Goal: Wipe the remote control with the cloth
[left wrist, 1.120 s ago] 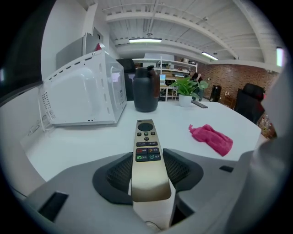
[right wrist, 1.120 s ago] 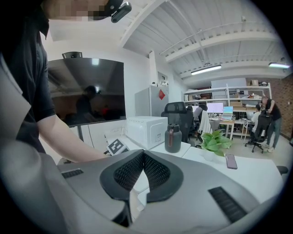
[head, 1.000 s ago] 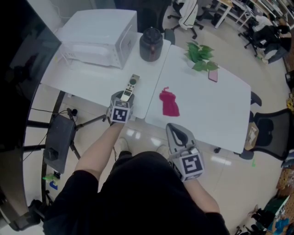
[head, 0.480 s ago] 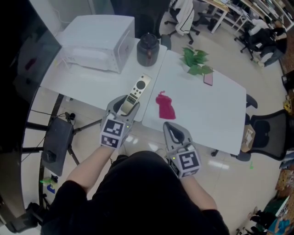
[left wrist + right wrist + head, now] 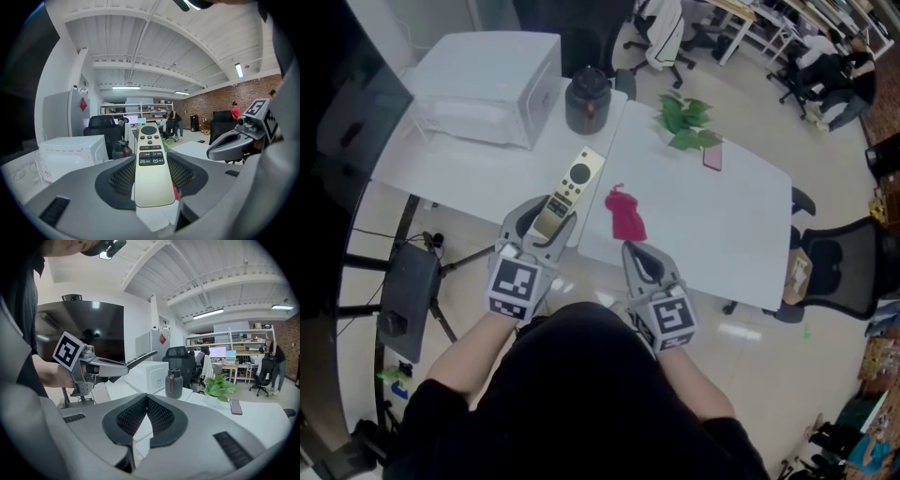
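The left tongs (image 5: 546, 220) are clamped on the near end of the cream remote control (image 5: 574, 180), which juts forward past their tips, buttons up. The right tongs (image 5: 634, 251), just to their right, are pressed together with nothing between them. The pink cloth (image 5: 624, 215) lies crumpled on the white surface (image 5: 722, 225) just ahead of the right tongs, beside the remote's far end.

No legible txt; remote (image 5: 149, 159) btn labels too small.
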Motion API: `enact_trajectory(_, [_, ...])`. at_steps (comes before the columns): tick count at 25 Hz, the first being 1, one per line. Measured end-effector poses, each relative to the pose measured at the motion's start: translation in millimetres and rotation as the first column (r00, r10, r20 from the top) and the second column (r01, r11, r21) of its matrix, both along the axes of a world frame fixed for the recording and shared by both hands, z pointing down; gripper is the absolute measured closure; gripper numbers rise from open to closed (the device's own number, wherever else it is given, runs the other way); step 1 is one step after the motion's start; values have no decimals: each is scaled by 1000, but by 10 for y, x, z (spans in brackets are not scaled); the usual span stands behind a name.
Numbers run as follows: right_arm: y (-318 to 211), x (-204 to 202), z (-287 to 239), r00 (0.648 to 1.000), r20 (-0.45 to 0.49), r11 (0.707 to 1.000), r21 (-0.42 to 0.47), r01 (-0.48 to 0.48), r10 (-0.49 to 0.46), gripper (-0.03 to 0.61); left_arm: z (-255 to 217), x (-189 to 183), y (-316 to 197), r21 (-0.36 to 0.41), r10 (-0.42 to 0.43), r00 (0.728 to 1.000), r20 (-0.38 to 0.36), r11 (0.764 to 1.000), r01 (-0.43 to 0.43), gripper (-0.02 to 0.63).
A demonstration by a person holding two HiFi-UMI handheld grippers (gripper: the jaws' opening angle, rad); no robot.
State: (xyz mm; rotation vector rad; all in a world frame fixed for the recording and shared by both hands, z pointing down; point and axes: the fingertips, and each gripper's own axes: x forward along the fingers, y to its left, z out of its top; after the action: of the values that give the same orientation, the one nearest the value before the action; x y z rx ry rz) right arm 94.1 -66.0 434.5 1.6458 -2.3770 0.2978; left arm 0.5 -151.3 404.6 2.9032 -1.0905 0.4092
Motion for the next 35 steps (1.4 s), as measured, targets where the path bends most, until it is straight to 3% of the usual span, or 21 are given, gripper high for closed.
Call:
enact_trajectory(5, [-121,99,109,999,-6,999,-27,-37,36,568,5,3,6,2,5,1000,5,1000,-5,404])
enact_trajectory(9, [-285,233,361,998,-21,996,-64,-62,61,502,1,11,25,17,16,1000,13,1000,-16,405])
enact_trajectory(12, [-429,340,643,996,-38,988,-127,-88,84,387,-22,3,53,22,16,1000,19,1000,-16,405])
enact_trajectory(18, [-760,570,1354,989,-122,964,-242,-113,85,296,-73,-40,101,43,24,999,31,999,-25,405])
enact_trajectory(26, [-1032,781,2300,971,-233,886,-440,-148,47,295,-197,-93,231,67,25,998,50,997,-29,405])
enact_trajectory(35, [-1158,912,2766,961,-269,784,-583,-214,63,295,-262,-126,322,74,23,997,79,997,-29,405])
